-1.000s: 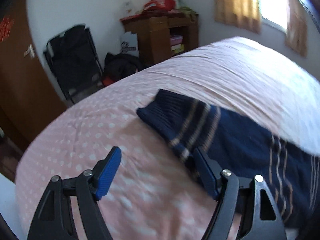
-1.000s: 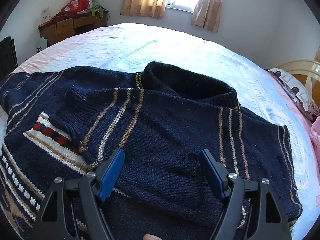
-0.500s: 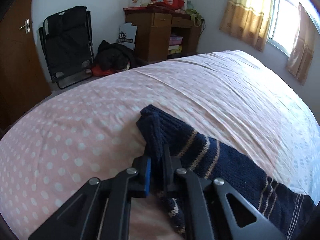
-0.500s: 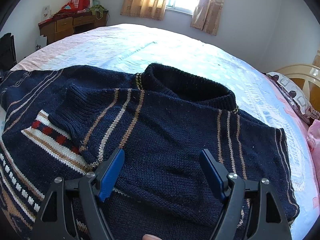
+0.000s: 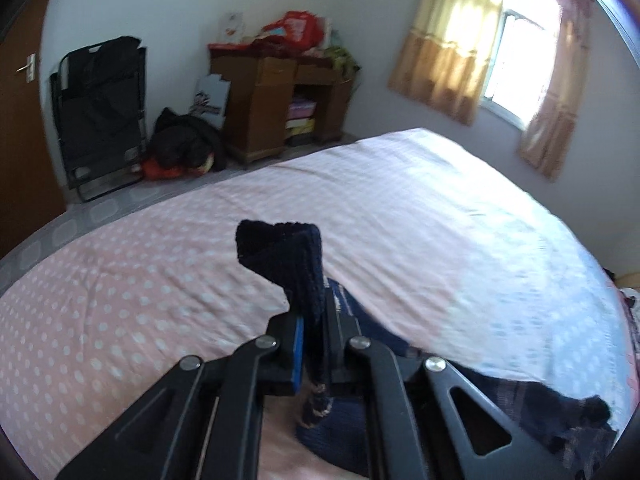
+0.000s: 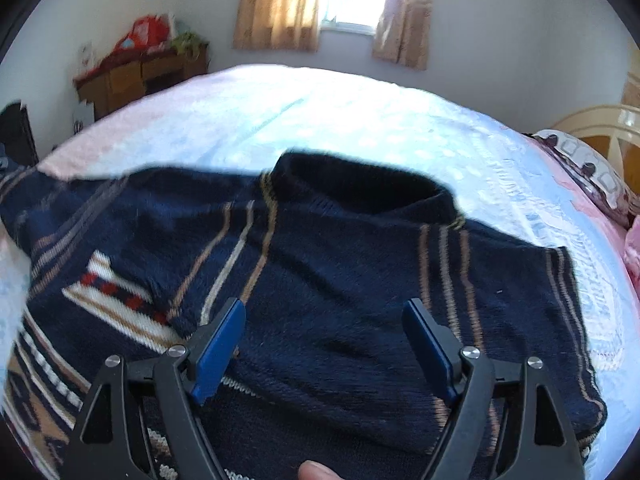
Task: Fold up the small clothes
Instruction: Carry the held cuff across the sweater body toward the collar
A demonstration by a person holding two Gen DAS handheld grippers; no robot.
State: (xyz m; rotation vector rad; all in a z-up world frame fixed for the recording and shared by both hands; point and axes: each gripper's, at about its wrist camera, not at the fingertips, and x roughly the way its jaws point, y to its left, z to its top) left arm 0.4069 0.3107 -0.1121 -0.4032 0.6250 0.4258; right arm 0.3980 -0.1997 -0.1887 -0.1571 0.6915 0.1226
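While the left tongs [image 5: 312, 344] clamp tight on the sweater's sleeve cuff [image 5: 280, 256], that dark ribbed end stands up out of the pinch, clear of the bed! Below and to the right of them the rest of that sleeve trails back down to the pink dotted bedspread [image 5: 120, 280]. Over on the other side, the right tongs [image 6: 324, 340] hover wide above the navy sweater [image 6: 340, 280], jaws opening a touch more, gripping nothing; a fingertip [image 6: 316, 472] peeks in at the bottom edge of that view.

Under them the sweater lies spread on the bed, chest flat, and one striped sleeve [image 6: 192, 280] already looks laid across the front, its cuff by the red and white band. Further up, the collar [image 6: 360, 184] sits open, pointing toward the window.

So where are we? Early to middle, I'd say: one sleeve seems tucked in, the second is only just picked up and must still cross the body, and the body fold itself is not yet done.

Beyond the bed, a wooden cabinet [image 5: 272, 100] piled with bags stands by the wall, a black folding chair [image 5: 100, 112] beside it, curtains [image 5: 444, 40] glowing at the window.
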